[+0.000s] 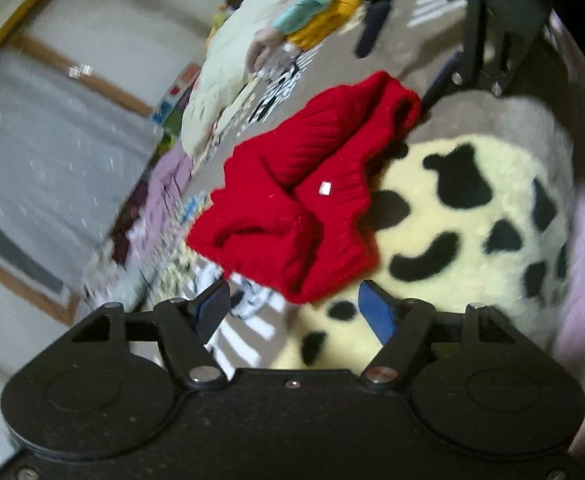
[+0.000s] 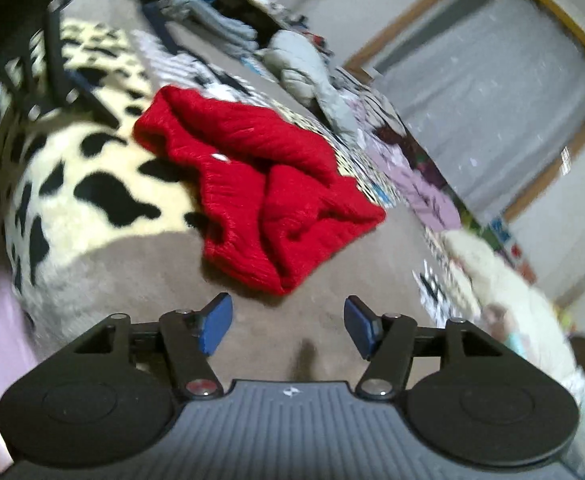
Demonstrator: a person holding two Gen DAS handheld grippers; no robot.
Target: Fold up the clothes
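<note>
My left gripper [image 1: 294,308] hangs wide and empty just short of the crumpled red knitted sweater [image 1: 300,196], which lies bunched across the cream cow-spotted fleece blanket [image 1: 472,220]; my right gripper [image 2: 288,322] is equally spread, holding nothing. I judge folding barely begun: no neat crease yet.

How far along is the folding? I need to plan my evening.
Done: the red sweater looks roughly bundled on the cow-print blanket. In hand: nothing; left gripper and right gripper are open. Left: the clothes heap behind looks unfolded.
</note>
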